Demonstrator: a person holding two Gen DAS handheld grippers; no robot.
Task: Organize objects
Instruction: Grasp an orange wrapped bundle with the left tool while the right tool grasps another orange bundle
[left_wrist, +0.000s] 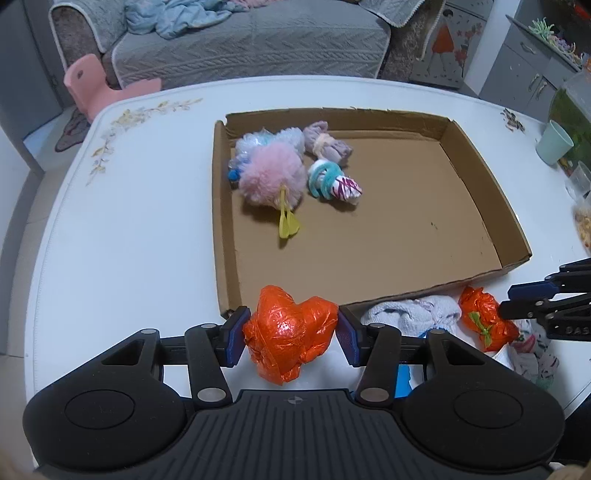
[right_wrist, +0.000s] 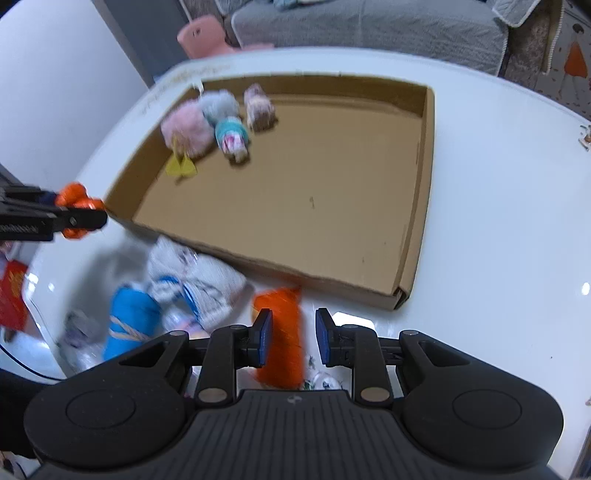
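Note:
My left gripper (left_wrist: 291, 330) is shut on an orange plastic bundle (left_wrist: 290, 332), held just short of the near wall of a shallow cardboard tray (left_wrist: 388, 206). It also shows in the right wrist view (right_wrist: 77, 211). In the tray's far left corner lie a pink fluffy bundle (left_wrist: 271, 177), a pale blue one (left_wrist: 255, 142), a lilac roll (left_wrist: 327, 144) and a teal-banded roll (left_wrist: 334, 182). My right gripper (right_wrist: 293, 338) is open over a second orange bundle (right_wrist: 280, 332), which also shows in the left wrist view (left_wrist: 484, 317).
Loose bundles lie on the white table in front of the tray: a white and blue cloth (right_wrist: 195, 277) and a blue roll (right_wrist: 129, 325). A green cup (left_wrist: 554, 142) stands at the table's right edge. A grey sofa (left_wrist: 240, 40) stands behind.

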